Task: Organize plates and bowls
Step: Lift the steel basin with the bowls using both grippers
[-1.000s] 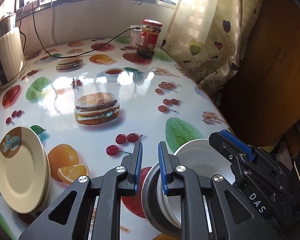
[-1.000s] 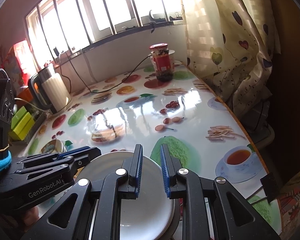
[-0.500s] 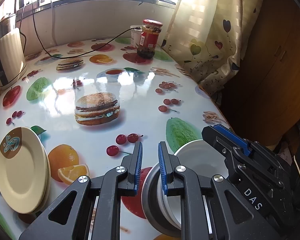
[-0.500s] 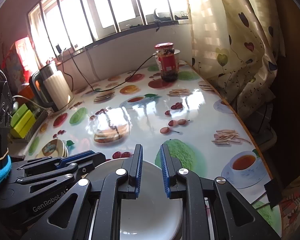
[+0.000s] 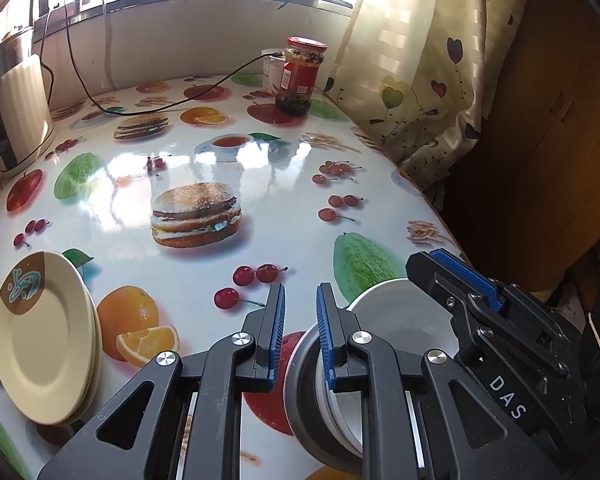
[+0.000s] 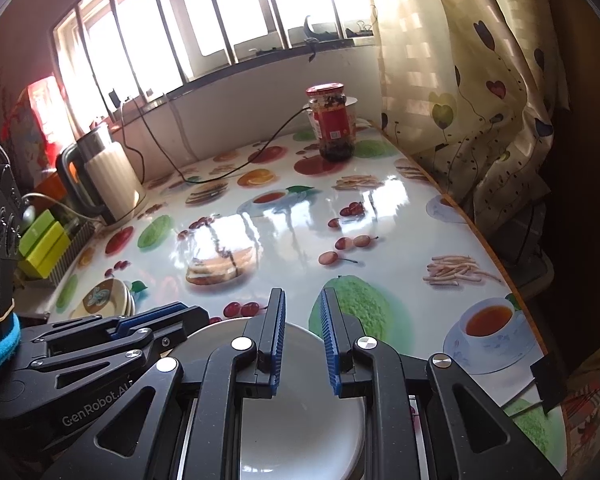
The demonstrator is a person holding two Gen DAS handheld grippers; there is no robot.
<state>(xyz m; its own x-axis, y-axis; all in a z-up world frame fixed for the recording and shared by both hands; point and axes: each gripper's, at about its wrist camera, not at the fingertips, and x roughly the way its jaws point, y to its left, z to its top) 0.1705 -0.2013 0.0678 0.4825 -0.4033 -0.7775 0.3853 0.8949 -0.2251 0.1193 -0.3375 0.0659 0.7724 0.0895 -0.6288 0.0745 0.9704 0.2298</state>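
A stack of white bowls in a grey bowl sits at the near edge of the fruit-print table, also seen in the right wrist view. My left gripper is open and empty, its right finger over the stack's left rim. My right gripper is open and empty, hovering above the top bowl; it shows in the left wrist view. A stack of cream plates with a brown patch lies at the left, also in the right wrist view.
A red-lidded jar stands at the far right by the curtain. A kettle and its black cable are at the far left. Green boxes sit beside the kettle. The table edge runs along the right.
My right gripper has lifted and drawn back a little over the bowls; the window and jar now sit lower in its view. The left gripper has barely moved.
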